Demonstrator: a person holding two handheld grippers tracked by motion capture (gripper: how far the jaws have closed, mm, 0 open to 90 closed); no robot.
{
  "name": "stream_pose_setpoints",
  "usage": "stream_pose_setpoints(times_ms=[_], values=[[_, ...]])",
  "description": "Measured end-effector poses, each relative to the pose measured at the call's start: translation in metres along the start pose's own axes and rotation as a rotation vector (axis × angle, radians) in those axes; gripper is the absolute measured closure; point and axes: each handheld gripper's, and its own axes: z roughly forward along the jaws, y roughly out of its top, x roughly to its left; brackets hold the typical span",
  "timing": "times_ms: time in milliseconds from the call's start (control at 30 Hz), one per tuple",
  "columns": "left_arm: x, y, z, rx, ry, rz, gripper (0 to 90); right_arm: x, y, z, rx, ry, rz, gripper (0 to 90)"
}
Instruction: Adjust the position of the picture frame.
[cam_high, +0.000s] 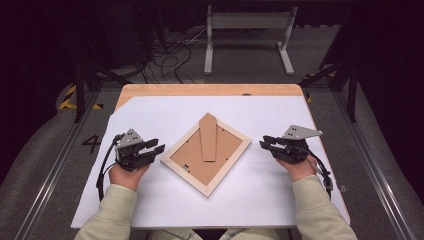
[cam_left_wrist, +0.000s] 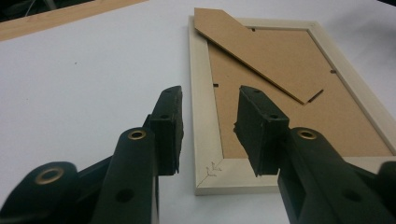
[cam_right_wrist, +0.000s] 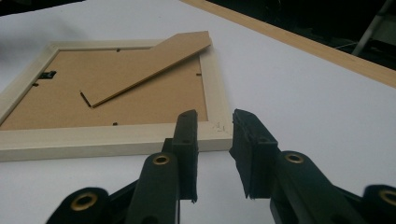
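Observation:
A pale wooden picture frame (cam_high: 227, 170) lies face down and turned like a diamond on the white sheet, its brown backing board (cam_high: 192, 157) up and its cardboard stand (cam_high: 208, 136) folded out. My left gripper (cam_high: 156, 146) is open just left of the frame's left corner (cam_left_wrist: 205, 175); the frame rim (cam_left_wrist: 201, 93) runs between its jaws in the left gripper view. My right gripper (cam_high: 264, 142) is open just right of the frame's right corner (cam_right_wrist: 219, 135). Neither holds anything.
The white sheet (cam_high: 150, 115) covers most of a wooden table (cam_high: 210, 90). Beyond the table's far edge stand a grey metal stand (cam_high: 247, 22) and loose cables (cam_high: 165, 57) on the floor. Rails run along both sides.

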Motion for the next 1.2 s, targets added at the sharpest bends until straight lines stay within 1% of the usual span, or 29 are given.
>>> stream_pose_setpoints(times_ms=[100, 167, 233, 267, 300, 367, 400, 433, 467, 500, 567, 633, 667, 700, 767, 800, 833, 867, 900, 967, 1000, 1033, 1067, 1100, 1167, 1200], values=[[-0.002, 0.001, -0.002, 0.000, -0.001, 0.009, 66.9, -0.002, -0.001, 0.000, 0.012, -0.007, 0.006, 73.2], [-0.004, 0.002, -0.004, 0.002, -0.016, 0.012, 72.3, -0.002, -0.002, 0.001, 0.018, -0.009, 0.005, 74.3], [-0.005, 0.003, -0.005, 0.012, -0.021, 0.012, 77.4, -0.002, -0.001, 0.001, 0.014, -0.009, 0.000, 75.0], [-0.005, 0.003, -0.005, 0.012, -0.021, 0.012, 80.8, -0.002, -0.001, 0.001, 0.014, -0.009, -0.001, 75.1], [-0.005, 0.003, -0.005, 0.014, -0.015, 0.021, 80.8, -0.002, -0.001, 0.001, 0.014, -0.009, -0.001, 75.1], [-0.005, 0.003, -0.005, 0.030, -0.002, 0.038, 87.3, -0.002, -0.001, 0.001, 0.015, -0.010, 0.001, 75.1], [-0.005, 0.003, -0.005, 0.036, -0.002, 0.033, 89.1, -0.002, -0.001, 0.001, 0.018, -0.011, 0.003, 75.1], [-0.005, 0.003, -0.005, 0.040, -0.002, 0.030, 89.5, -0.003, -0.002, 0.000, 0.020, -0.013, 0.003, 75.1], [-0.004, 0.003, -0.006, 0.044, -0.002, 0.035, 89.5, -0.003, -0.002, 0.000, 0.020, -0.013, 0.003, 75.1], [-0.004, 0.004, -0.007, 0.054, -0.009, 0.034, 89.5, -0.003, -0.002, 0.000, 0.018, -0.013, 0.005, 75.2], [-0.005, 0.005, -0.007, 0.080, -0.021, 0.019, 89.5, -0.003, -0.002, -0.002, 0.015, -0.017, 0.006, 75.3], [-0.005, 0.005, -0.008, 0.108, -0.021, 0.014, 89.6, -0.004, -0.002, -0.002, 0.015, -0.020, 0.006, 75.4], [-0.004, 0.006, -0.007, 0.138, -0.030, 0.010, 89.6, -0.004, -0.002, -0.002, 0.014, -0.018, 0.007, 75.4], [-0.005, 0.006, -0.007, 0.157, -0.036, 0.001, 89.6, -0.004, -0.002, -0.002, 0.016, -0.020, 0.009, 75.4], [-0.006, 0.007, -0.005, 0.207, -0.049, -0.002, 89.6, -0.004, -0.002, -0.002, 0.018, -0.019, 0.010, 75.4], [-0.006, 0.007, -0.005, 0.226, -0.050, 0.003, 89.5, -0.004, -0.002, -0.002, 0.018, -0.020, 0.009, 75.4], [-0.006, 0.007, -0.004, 0.234, -0.051, 0.009, 89.6, -0.004, -0.002, -0.002, 0.018, -0.020, 0.009, 75.5], [-0.005, 0.006, -0.004, 0.254, -0.052, 0.009, 89.6, -0.004, -0.002, -0.002, 0.018, -0.020, 0.009, 75.5], [-0.004, 0.005, -0.002, 0.261, -0.053, 0.002, 89.6, -0.004, -0.002, -0.002, 0.018, -0.019, 0.011, 75.5], [0.000, 0.003, 0.000, 0.277, -0.040, -0.011, 89.5, -0.004, -0.002, -0.002, 0.019, -0.018, 0.012, 75.8], [0.000, 0.003, 0.000, 0.277, -0.040, -0.011, 89.5, -0.004, -0.002, -0.002, 0.019, -0.018, 0.012, 75.8], [0.001, 0.002, 0.002, 0.277, -0.031, -0.016, 89.5, -0.004, -0.002, -0.001, 0.023, -0.016, 0.009, 76.5], [0.004, 0.000, 0.006, 0.278, -0.002, -0.016, 89.5, -0.003, -0.003, -0.001, 0.024, -0.012, 0.009, 76.8], [0.004, 0.000, 0.006, 0.278, -0.002, -0.016, 89.5, -0.003, -0.003, -0.001, 0.024, -0.012, 0.009, 76.8], [0.010, -0.003, 0.013, 0.282, 0.030, -0.038, 89.5, -0.003, -0.003, 0.000, 0.030, -0.010, 0.009, 77.7], [0.013, -0.004, 0.016, 0.285, 0.036, -0.052, 89.5, -0.002, -0.003, 0.001, 0.033, -0.008, 0.007, 78.2]])
